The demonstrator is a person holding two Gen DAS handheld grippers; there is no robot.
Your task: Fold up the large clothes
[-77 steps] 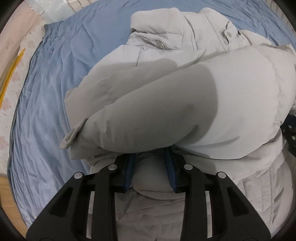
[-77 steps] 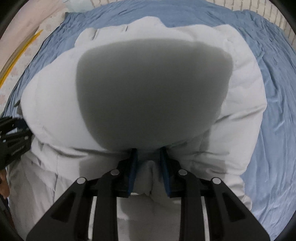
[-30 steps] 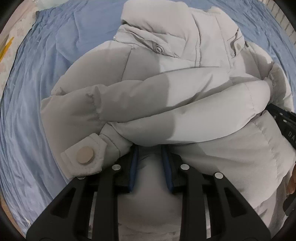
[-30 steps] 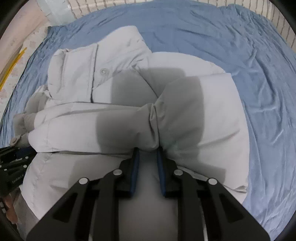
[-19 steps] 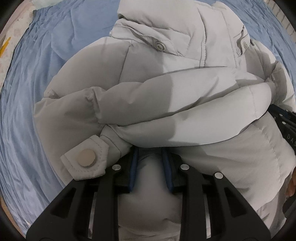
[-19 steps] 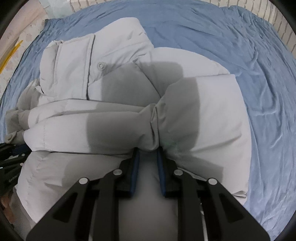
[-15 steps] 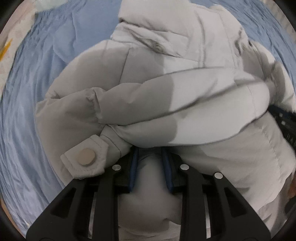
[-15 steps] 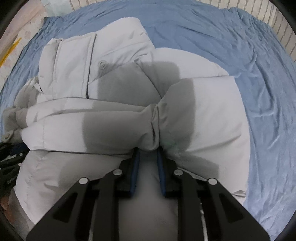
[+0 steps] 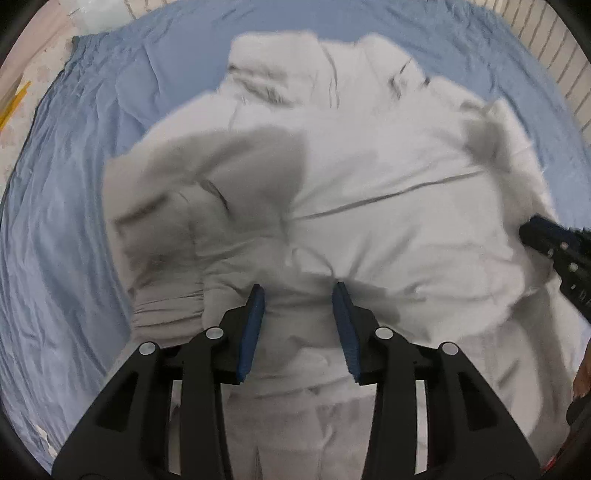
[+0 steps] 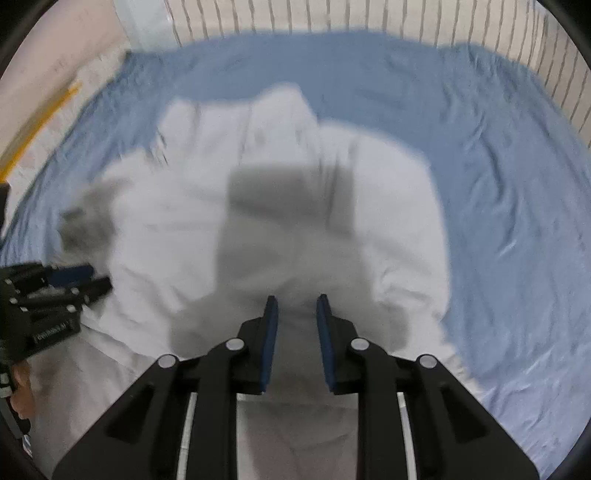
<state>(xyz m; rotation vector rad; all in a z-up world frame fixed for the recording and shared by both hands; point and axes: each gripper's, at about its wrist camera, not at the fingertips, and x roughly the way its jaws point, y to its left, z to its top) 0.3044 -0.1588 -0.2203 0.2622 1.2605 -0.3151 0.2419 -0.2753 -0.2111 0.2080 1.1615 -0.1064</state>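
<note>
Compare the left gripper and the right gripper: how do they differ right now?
The left gripper stands wider, its jaws opening with jacket fabric between them; the right gripper stands narrower, fabric between its pads too. Whether either presses the fabric is unclear. Both point down over the jacket on the blue sheet.

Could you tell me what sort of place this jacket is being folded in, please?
Most likely a bedroom, with the work done on a bed. A wrinkled blue bedsheet covers the whole soft surface under the pale puffer jacket, and striped bedding or a pillow lies along its far edge.
</note>
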